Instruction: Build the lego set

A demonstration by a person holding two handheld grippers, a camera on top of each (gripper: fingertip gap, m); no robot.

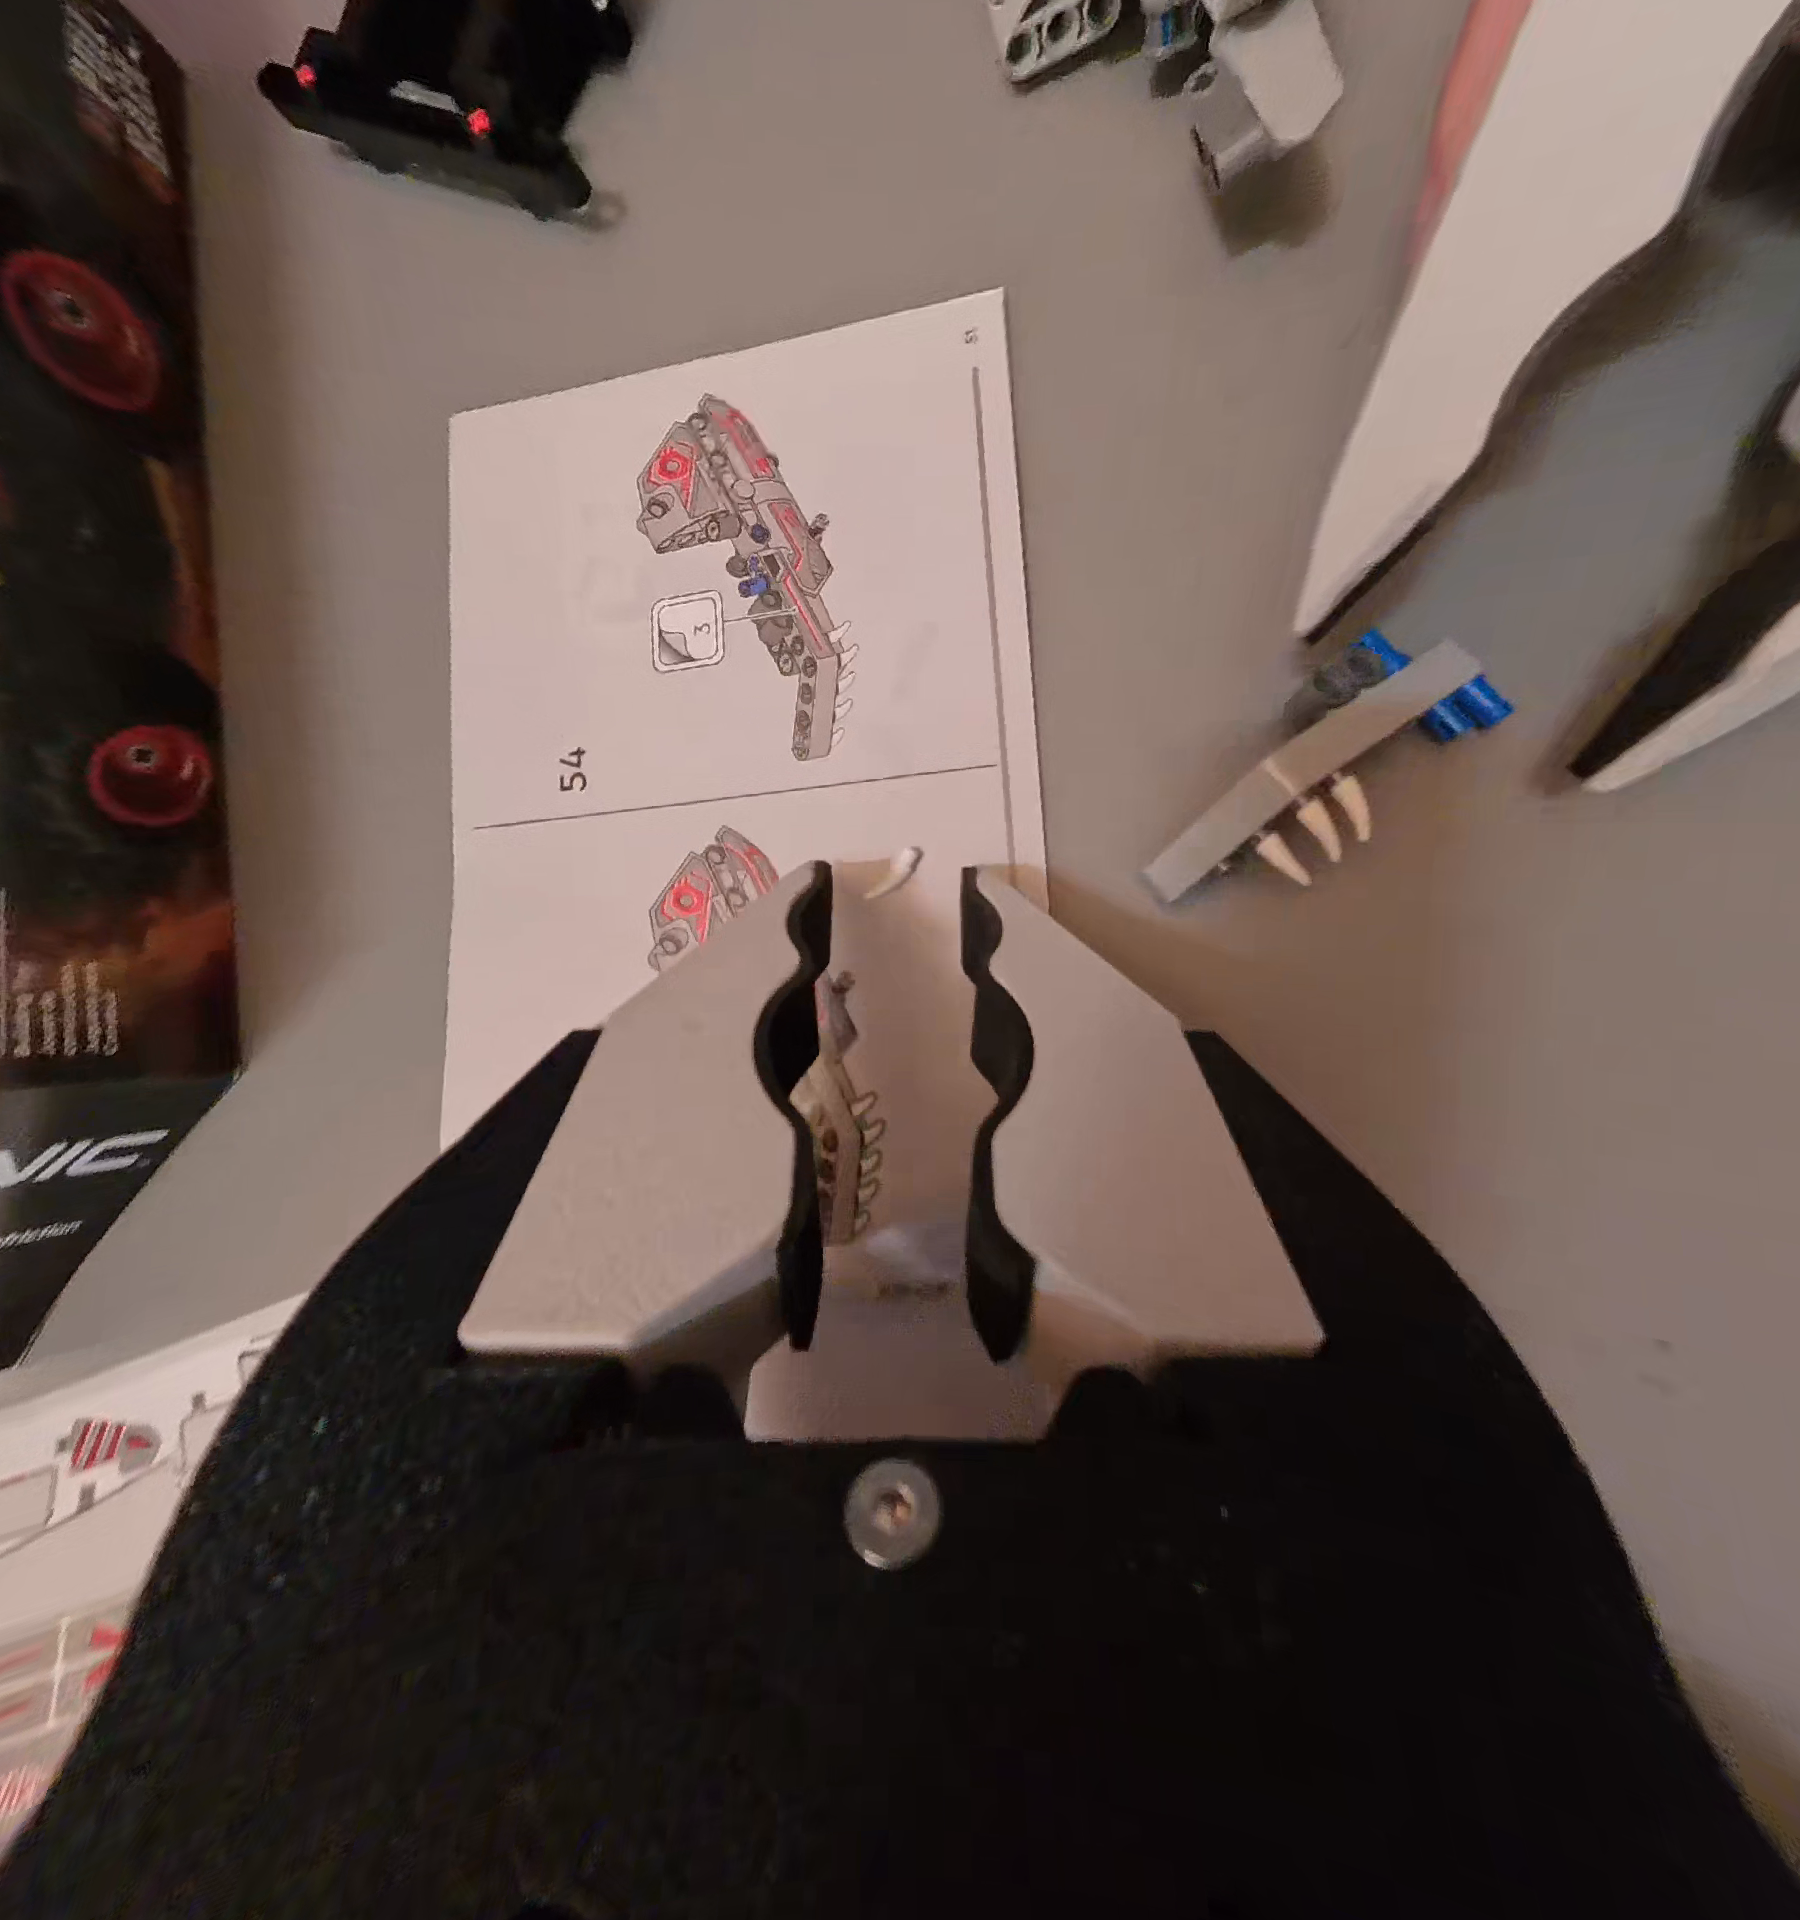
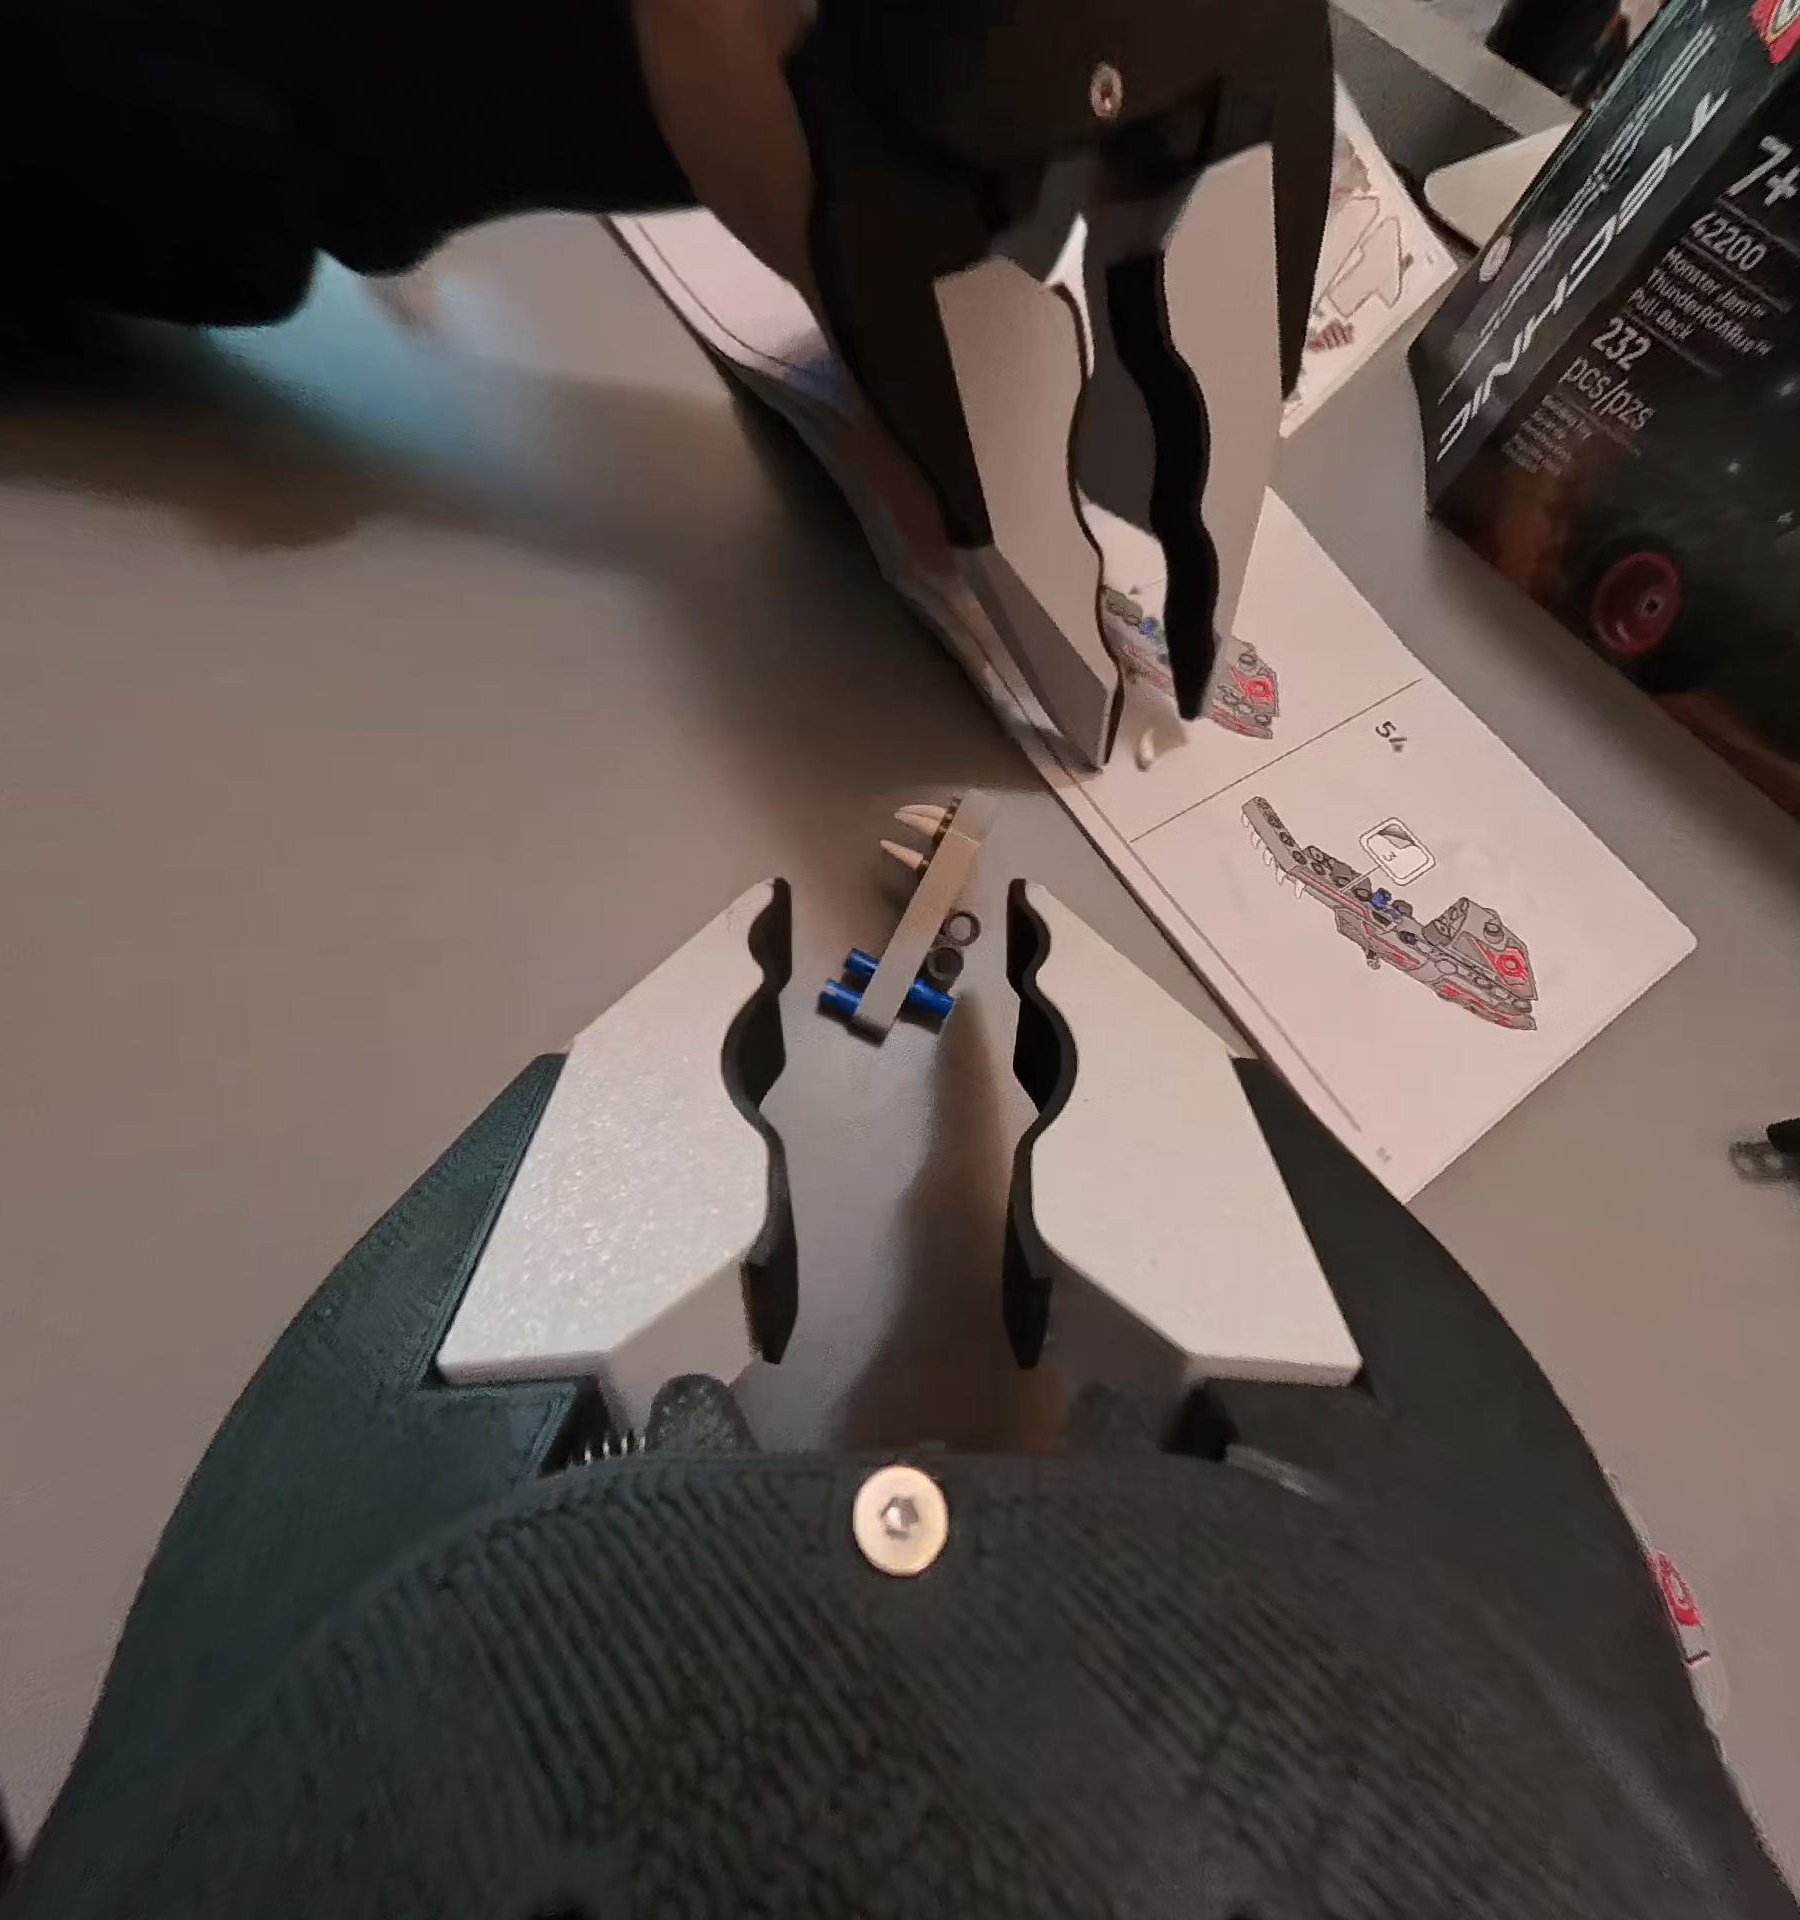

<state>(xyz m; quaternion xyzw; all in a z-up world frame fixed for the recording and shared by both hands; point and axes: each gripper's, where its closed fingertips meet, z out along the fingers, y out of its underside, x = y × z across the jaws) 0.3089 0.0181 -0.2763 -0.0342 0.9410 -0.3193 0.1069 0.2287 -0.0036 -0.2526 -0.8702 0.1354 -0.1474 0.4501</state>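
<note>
My left gripper is open low over the open instruction page. A small white tooth piece lies on the page just at its fingertips, between them and not gripped. A grey beam with cream teeth and blue pins lies on the table to the right. My right gripper is open with its fingertips on either side of that beam, not touching it. The left gripper also shows in the right wrist view, with the tooth at its tips.
The dark set box stands at the left and also shows in the right wrist view. A black part-built piece and a grey part-built piece sit at the far edge. A sticker sheet lies near left.
</note>
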